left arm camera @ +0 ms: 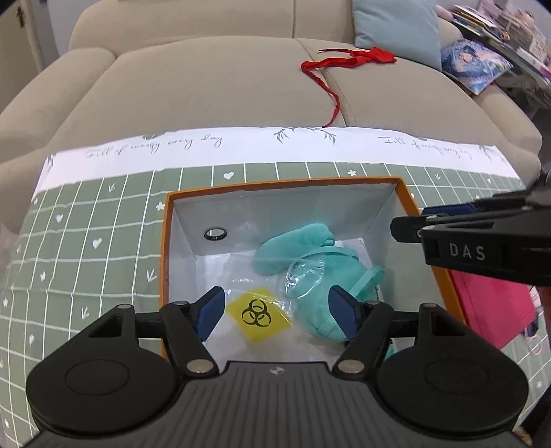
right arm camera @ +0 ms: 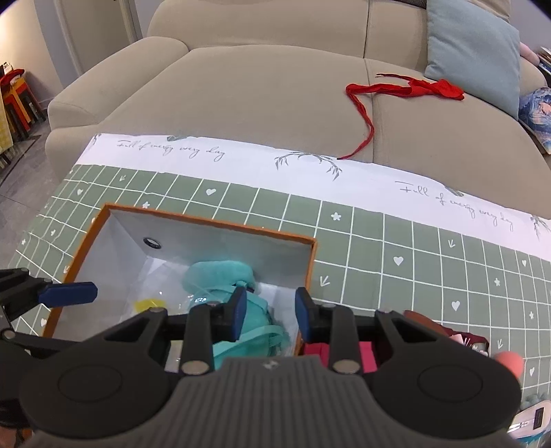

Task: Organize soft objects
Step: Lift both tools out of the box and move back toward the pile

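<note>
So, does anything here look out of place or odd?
Yes. A red ribbon lies loose on the sofa, away from the orange box that holds the teal soft item. A clear bag with a yellow biohazard label also lies in that box.

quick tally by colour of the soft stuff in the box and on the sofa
Teal: 1, the teal fabric item in the orange box
Red: 1, the red ribbon on the sofa
Light blue: 1, the cushion
Total: 3

Left tongs [left arm camera: 274, 312] wide apart, right tongs [right arm camera: 270, 315] narrowly parted, both angled downward.
</note>
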A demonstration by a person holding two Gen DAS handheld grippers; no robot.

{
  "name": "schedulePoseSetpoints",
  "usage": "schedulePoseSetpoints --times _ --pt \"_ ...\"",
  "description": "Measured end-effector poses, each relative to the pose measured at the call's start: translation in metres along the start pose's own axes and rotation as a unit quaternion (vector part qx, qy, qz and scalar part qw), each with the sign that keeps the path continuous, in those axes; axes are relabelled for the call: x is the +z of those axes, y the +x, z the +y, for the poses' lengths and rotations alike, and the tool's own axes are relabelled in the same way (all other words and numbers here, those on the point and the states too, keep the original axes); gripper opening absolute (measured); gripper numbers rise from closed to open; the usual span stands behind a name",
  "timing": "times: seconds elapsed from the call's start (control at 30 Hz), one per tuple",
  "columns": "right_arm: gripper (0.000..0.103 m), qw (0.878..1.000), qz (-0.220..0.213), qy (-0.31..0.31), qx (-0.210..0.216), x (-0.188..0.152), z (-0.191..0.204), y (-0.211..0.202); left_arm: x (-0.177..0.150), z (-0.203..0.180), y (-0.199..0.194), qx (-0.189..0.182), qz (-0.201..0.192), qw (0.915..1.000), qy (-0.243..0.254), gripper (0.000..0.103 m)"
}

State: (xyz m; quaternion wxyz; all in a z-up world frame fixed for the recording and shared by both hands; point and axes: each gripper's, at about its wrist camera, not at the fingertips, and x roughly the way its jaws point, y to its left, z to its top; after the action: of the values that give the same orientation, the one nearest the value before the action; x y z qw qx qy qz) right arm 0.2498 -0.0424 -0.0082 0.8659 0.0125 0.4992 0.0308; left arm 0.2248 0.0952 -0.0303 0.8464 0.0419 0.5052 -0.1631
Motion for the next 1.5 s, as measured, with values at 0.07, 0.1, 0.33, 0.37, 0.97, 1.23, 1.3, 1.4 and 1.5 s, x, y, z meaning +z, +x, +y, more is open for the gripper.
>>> schedulePoseSetpoints --times 0.07,0.1,0.33,0.37,0.97,1.23,1.3,1.4,1.5 --pt "0.030 1.000 -0.002 0.001 0.000 0.000 -0.001 -0.004 0.002 0.004 -0.003 -0.003 0.005 0.9999 -0.014 0.081" --pt "0.030 1.000 -0.002 0.001 -0.001 0.001 0.000 -0.005 0.002 0.005 -0.004 -0.003 0.006 0.9997 -0.021 0.082" --pt "0.053 1.000 -0.001 0.019 0.014 0.004 -0.007 -0.020 0.009 0.020 -0.015 -0.019 0.034 0.9951 -0.090 0.082" --pt "0.056 0.999 -0.001 0.027 0.021 0.005 -0.010 -0.023 0.010 0.020 -0.018 -0.023 0.038 0.9944 -0.096 0.082" --pt "0.080 0.998 -0.065 0.017 -0.005 -0.005 -0.082 -0.128 0.044 -0.071 -0.092 -0.041 -0.014 0.9982 -0.041 0.083" --pt "0.085 0.997 -0.048 0.034 -0.042 -0.053 -0.169 -0.145 0.039 -0.137 -0.094 -0.100 -0.013 0.9949 0.001 0.084" --pt "0.085 0.998 -0.029 0.039 -0.044 -0.066 -0.194 -0.140 0.037 -0.153 -0.086 -0.118 0.000 0.9930 0.001 0.083" --pt "0.085 0.999 0.010 0.035 -0.039 -0.085 -0.226 -0.128 0.033 -0.176 -0.074 -0.134 0.017 0.9909 0.007 0.084" --pt "0.085 0.998 0.033 0.037 -0.041 -0.103 -0.247 -0.111 0.025 -0.199 -0.059 -0.143 0.031 0.9891 0.020 0.084"
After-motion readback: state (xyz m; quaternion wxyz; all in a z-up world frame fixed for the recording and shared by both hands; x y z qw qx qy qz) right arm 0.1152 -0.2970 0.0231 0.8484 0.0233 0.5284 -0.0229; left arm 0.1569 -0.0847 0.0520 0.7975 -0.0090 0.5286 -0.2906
